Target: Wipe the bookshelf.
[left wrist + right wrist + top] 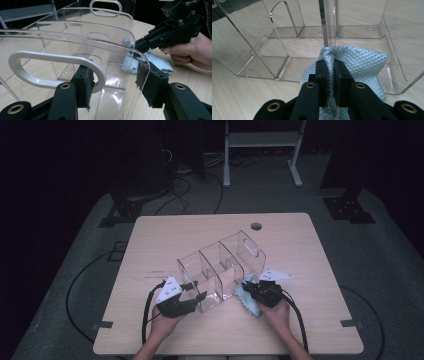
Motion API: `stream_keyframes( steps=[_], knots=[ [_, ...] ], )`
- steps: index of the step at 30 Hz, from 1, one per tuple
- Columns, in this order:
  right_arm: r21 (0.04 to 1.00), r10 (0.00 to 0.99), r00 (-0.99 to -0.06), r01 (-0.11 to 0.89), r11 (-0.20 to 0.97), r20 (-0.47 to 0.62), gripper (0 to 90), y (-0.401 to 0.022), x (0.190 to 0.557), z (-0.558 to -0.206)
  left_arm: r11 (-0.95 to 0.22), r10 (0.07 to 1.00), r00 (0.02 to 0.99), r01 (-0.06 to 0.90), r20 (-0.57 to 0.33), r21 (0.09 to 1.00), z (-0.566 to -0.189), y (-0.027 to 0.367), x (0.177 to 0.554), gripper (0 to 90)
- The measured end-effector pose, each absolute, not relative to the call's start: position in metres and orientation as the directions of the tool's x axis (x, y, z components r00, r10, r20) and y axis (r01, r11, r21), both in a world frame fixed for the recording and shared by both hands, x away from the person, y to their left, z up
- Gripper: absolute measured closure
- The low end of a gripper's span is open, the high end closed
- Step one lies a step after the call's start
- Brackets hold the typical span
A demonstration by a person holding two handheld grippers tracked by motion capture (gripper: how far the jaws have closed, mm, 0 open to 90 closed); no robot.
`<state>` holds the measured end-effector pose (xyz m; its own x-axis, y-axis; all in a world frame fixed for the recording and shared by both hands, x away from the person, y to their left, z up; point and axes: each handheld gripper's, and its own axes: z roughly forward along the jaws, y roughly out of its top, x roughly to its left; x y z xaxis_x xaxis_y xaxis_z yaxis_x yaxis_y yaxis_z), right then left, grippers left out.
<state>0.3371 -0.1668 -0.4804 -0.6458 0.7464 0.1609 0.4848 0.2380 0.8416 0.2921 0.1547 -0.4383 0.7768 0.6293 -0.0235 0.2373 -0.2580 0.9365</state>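
A clear plastic organizer (220, 265) with several compartments lies slantwise on the wooden table (165, 235). My left gripper (197, 296) holds its near end wall. In the left gripper view one pad (85, 82) sits in the white-rimmed handle slot (57, 58) and the other presses the wall's outer edge. My right gripper (248, 287) is shut on a light blue quilted cloth (362, 65), its jaws pinching a fold. The cloth (250, 305) rests against the organizer's long side wall (327, 25). The left gripper view also catches that gripper (140, 46) and the cloth (160, 63).
A round cable hole (256, 226) sits near the table's far edge. Black cables (150, 320) trail from both grippers over the near edge. Beyond the table stand a white frame (262, 140) and dark equipment with floor cables. Bare wood surrounds the organizer.
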Motion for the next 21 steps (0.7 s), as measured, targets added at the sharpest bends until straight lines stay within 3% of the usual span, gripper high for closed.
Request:
stream_keyframes(
  steps=[6, 13, 21],
  knots=[
    [0.892, 0.751, -0.65, 0.401, 0.208, 0.117, 82.4, -0.167, 0.331, -0.448, -0.258, 0.625, 0.78, 0.238, -0.027, 0.936, -0.438, 0.155, 0.292, 47.6],
    [0.868, 0.745, -0.651, 0.445, 0.218, 0.147, 82.3, -0.168, 0.334, -0.463, -0.251, 0.607, 0.794, 0.238, -0.038, 0.938, -0.438, 0.157, 0.29, 46.5],
    [0.899, 0.742, -0.662, 0.383, 0.212, 0.107, 82.2, -0.168, 0.333, -0.432, -0.266, 0.606, 0.795, 0.232, -0.025, 0.936, -0.437, 0.156, 0.289, 47.3]
  ],
)
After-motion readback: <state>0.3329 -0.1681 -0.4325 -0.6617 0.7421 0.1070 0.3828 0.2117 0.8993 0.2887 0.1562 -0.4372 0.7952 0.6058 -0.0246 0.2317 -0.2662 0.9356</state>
